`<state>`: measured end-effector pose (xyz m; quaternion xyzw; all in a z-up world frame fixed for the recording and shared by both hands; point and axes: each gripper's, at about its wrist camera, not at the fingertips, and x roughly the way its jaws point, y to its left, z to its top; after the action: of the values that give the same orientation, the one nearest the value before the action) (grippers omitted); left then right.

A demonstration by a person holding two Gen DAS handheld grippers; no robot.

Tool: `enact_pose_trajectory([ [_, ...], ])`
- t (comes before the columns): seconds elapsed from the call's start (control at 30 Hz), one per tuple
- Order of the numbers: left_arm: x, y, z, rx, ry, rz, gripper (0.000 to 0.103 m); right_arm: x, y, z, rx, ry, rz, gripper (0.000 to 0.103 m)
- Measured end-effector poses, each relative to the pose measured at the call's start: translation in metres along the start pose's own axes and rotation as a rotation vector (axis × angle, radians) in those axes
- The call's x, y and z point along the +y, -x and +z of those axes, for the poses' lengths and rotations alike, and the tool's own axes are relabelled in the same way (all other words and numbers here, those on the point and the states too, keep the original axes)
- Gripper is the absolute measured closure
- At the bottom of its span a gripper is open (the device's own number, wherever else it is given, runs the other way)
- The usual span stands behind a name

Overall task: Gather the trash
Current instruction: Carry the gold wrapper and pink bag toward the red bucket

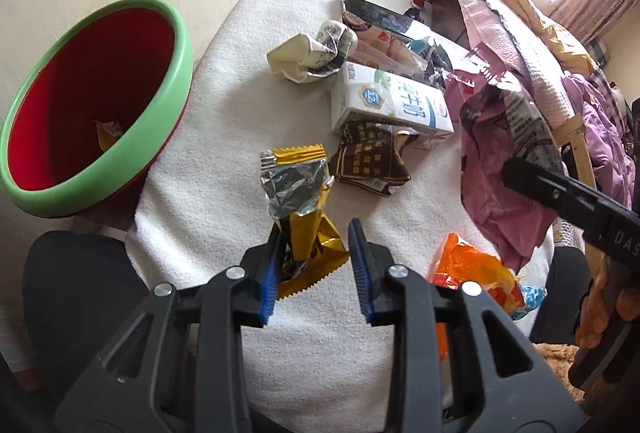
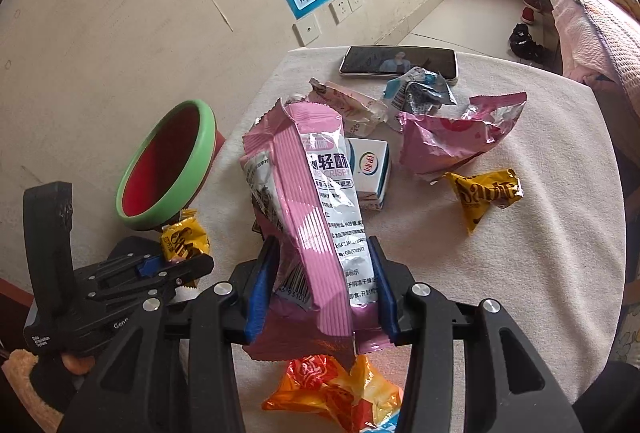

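Observation:
A gold and silver snack wrapper [image 1: 296,193] stands up from my left gripper [image 1: 316,233], which is shut on its lower end above the white cloth. The right wrist view shows that gold wrapper [image 2: 184,237] raised in the left gripper [image 2: 168,265], just below the bin. My right gripper [image 2: 323,245] is shut on a long pink and silver snack bag [image 2: 304,169] and holds it upright off the table. In the left wrist view the pink bag [image 1: 492,185] hangs at the right. The bin [image 1: 176,33] is red with a green rim and leans at the table's left edge; a gold wrapper [image 1: 108,133] lies inside.
On the white cloth-covered table [image 1: 224,153] lie a milk carton [image 2: 372,169], a brown wrapper [image 1: 372,161], an orange wrapper [image 2: 332,389], another gold wrapper [image 2: 484,193], a torn pink bag [image 2: 452,137], a crushed paper cup [image 1: 308,53] and a phone [image 2: 400,61]. Clothes hang at the right.

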<state>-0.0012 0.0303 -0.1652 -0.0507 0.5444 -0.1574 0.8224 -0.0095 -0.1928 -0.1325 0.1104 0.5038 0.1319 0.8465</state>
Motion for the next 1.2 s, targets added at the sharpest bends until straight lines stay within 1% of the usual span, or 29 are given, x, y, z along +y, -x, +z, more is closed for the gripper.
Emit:
enact_pose_trajectory([
  [0.3,0.015,0.021,0.023,-0.088,0.036,0.036,0.073,0.018,-0.004,0.002,-0.003,0.039,0.018,0.060],
  [0.6,0.042,0.036,0.031,-0.136,0.091,0.074,0.073,0.046,-0.012,0.014,-0.012,0.100,0.049,0.060],
  [0.83,0.056,0.038,0.031,-0.151,0.123,0.095,0.073,0.068,-0.020,0.016,0.006,0.159,0.073,0.060],
  [1.2,0.069,0.039,0.029,-0.152,0.146,0.114,0.073,0.084,-0.029,0.021,0.013,0.197,0.074,0.060],
])
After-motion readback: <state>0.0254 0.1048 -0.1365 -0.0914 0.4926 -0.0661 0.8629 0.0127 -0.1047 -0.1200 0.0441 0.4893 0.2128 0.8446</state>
